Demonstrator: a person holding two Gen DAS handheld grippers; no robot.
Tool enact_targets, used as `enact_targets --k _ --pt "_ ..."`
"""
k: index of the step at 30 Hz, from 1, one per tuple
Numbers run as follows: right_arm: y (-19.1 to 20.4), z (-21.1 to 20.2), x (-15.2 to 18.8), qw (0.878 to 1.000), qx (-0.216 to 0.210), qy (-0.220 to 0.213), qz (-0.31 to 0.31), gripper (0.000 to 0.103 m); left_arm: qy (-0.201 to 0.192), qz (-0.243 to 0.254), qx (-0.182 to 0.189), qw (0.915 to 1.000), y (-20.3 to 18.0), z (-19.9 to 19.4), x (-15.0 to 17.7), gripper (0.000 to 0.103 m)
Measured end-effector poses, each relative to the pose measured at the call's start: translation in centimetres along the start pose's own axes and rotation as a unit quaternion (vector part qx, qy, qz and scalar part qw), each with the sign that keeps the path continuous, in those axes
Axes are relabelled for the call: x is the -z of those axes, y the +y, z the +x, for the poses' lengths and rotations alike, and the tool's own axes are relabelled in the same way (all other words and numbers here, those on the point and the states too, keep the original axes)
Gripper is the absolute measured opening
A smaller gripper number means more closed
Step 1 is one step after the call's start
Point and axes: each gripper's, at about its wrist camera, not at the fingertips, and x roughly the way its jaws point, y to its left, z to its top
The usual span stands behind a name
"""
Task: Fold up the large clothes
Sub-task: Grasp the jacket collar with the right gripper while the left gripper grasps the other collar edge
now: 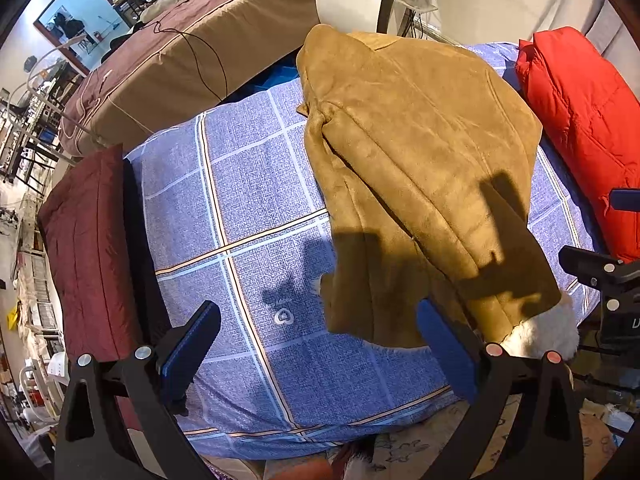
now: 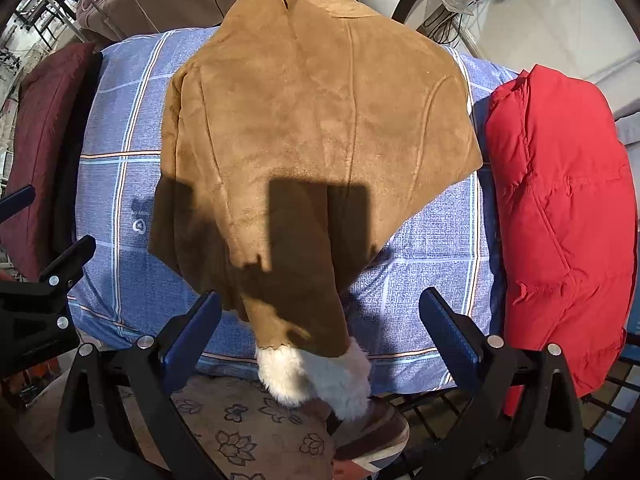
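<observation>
A tan suede coat [image 1: 420, 152] with white fleece lining lies folded on a blue checked bed cover [image 1: 248, 208]. Its white fleece cuff [image 2: 316, 372] hangs over the near edge of the bed. In the right wrist view the coat [image 2: 312, 128] fills the middle of the cover [image 2: 424, 288]. My left gripper [image 1: 320, 344] is open and empty, above the cover just left of the coat's lower end. My right gripper [image 2: 320, 332] is open and empty, its fingers either side of the hanging cuff without touching it. The right gripper's body also shows at the right edge of the left wrist view [image 1: 608, 280].
A folded red puffer jacket [image 2: 560, 220] lies at the right of the cover, also in the left wrist view [image 1: 580, 120]. A dark red pillow [image 1: 88, 256] lies at the left. A brown mattress [image 1: 192, 60] stands behind. A flowered floor mat [image 2: 240, 432] lies below the bed edge.
</observation>
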Motion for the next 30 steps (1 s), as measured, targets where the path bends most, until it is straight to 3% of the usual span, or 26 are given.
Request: enact_targets --k 4,8,11,14,17,19,22,27,30 --pt "-0.8 0.3 -0.3 0.999 -0.029 -0.013 0.03 0.097 0.025 -0.008 0.013 0.9996 0.3 1.2 -0.1 0.097" --pt "-2.2 1.0 -1.1 0.991 -0.101 -0.023 0.083 0.097 0.052 -0.034 0.043 0.9971 1.3 2.6 -0.1 0.097" --pt "-1.5 2.3 -2.6 0.991 -0.109 -0.013 0.07 0.097 0.081 -0.062 0.056 0.9932 2.5 4.4 0.1 0.097" --pt "0.6 3.0 -5.2 0.993 -0.11 -0.031 0.038 0.097 0.101 -0.088 0.055 0.9894 3.8 6.0 0.4 0.097" --pt "4.0 3.3 -8.7 0.993 -0.094 -0.068 -0.007 0.097 0.108 -0.112 0.044 0.9869 5.4 7.3 0.8 0.097" --pt "6.3 3.3 -11.4 0.991 -0.086 -0.103 -0.023 0.097 0.091 -0.132 0.04 0.9863 6.7 7.6 0.9 0.097" --pt "9.1 4.0 -15.5 0.987 -0.07 -0.145 -0.02 0.097 0.053 -0.146 0.029 0.9874 8.3 8.0 1.2 0.097" --pt "10.6 6.3 -24.0 0.979 -0.028 -0.201 0.008 0.097 0.048 -0.148 0.02 0.9877 10.0 9.1 2.1 0.097" --pt "9.4 9.7 -28.8 0.987 -0.042 -0.149 0.039 0.097 0.064 -0.157 0.019 0.9853 10.7 9.8 2.9 0.097"
